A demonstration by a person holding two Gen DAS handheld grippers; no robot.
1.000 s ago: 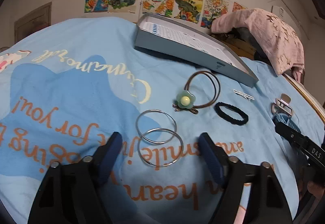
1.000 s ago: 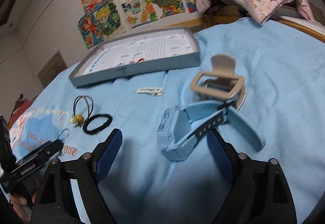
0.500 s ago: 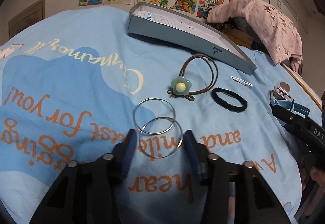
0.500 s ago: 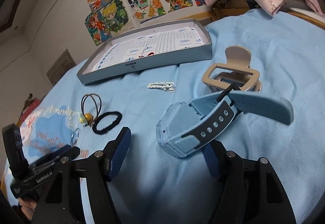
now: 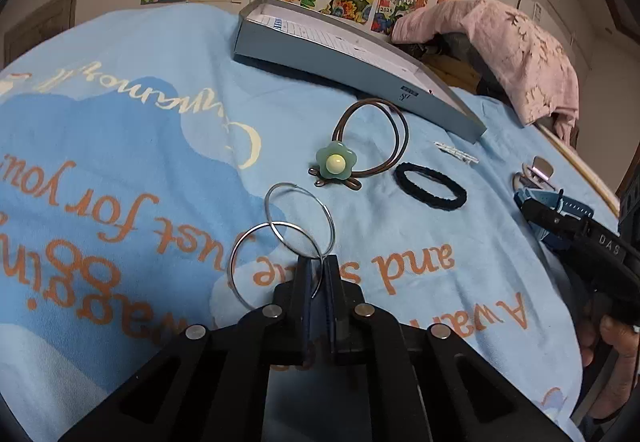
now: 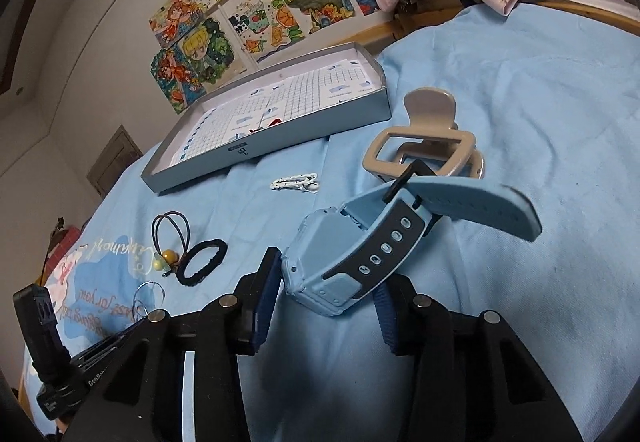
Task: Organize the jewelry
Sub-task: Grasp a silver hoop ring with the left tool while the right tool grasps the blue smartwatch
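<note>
The left tongs [image 5: 317, 262] are clenched on the hoops [image 5: 280, 238], just at 6 o'clock of the flower tie [image 5: 335, 163]. The right tongs [image 6: 326, 282] grasp the watch [image 6: 360, 246], lifted at 6 o'clock of the tray [image 6: 276, 145].

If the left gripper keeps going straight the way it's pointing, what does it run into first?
The left gripper is shut on the silver rings. Straight ahead, the flower hair tie looks first in line, then the gray tray, though depth is unclear.
</note>
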